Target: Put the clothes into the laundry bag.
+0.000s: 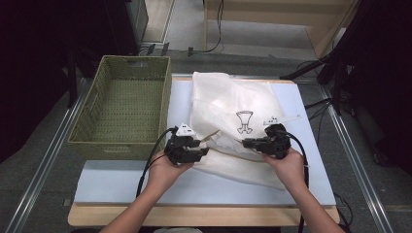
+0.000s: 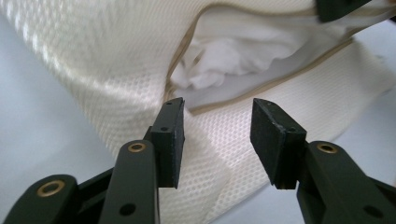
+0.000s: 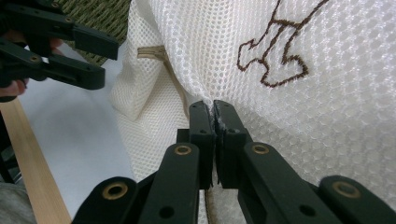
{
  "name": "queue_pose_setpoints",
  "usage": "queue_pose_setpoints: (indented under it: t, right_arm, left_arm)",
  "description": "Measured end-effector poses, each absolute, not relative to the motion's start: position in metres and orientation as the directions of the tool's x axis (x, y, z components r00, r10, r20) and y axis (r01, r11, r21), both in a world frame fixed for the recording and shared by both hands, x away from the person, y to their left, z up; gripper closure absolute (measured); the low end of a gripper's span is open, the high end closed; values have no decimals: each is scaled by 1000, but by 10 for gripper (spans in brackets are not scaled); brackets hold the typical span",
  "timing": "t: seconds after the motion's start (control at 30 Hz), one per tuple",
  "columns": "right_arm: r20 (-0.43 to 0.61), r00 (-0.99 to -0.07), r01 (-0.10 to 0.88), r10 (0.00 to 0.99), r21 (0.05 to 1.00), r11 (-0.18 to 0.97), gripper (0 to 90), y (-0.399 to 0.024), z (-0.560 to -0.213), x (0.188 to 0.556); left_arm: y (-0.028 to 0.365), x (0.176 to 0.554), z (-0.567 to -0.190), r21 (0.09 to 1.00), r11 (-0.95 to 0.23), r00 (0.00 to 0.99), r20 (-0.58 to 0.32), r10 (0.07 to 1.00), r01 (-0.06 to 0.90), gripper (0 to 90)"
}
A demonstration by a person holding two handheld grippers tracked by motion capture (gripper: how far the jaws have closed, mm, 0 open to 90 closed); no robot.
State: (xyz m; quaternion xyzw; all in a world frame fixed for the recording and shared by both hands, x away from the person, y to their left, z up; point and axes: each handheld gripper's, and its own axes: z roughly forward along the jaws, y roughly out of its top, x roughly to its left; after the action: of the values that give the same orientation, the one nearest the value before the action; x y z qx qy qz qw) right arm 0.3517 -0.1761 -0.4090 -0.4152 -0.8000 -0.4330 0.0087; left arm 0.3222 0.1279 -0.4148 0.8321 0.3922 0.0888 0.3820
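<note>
A white mesh bag (image 1: 221, 99) with a brown stitched figure (image 1: 244, 121) lies on the pale blue table mat (image 1: 121, 182). My right gripper (image 1: 246, 142) is shut on the mesh at the bag's mouth; in the right gripper view its jaws (image 3: 214, 109) pinch the fabric beside the tan trim. My left gripper (image 1: 205, 148) is open at the left side of the bag's mouth. In the left gripper view its jaws (image 2: 217, 116) stand apart over the mesh (image 2: 93, 60) with nothing pressed between them. The mouth gapes, with white cloth (image 2: 233, 56) inside.
A green woven basket (image 1: 87, 131) stands at the left of the mat, close behind my left gripper. The wooden table edge (image 1: 194, 216) runs along the front. Cables trail from both grippers toward the person's forearms.
</note>
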Motion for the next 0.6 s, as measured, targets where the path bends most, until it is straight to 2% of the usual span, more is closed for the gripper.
queue_pose_setpoints:
  t: [0.37, 0.6]
  right_arm:
    - [369, -658, 669, 657, 687, 285, 884, -176, -409, 351]
    - [375, -663, 675, 647, 673, 302, 885, -172, -410, 351]
  left_arm:
    - [122, 322, -448, 680, -399, 650, -150, 745, 615, 534]
    - [121, 318, -467, 700, -398, 643, -113, 758, 593, 636]
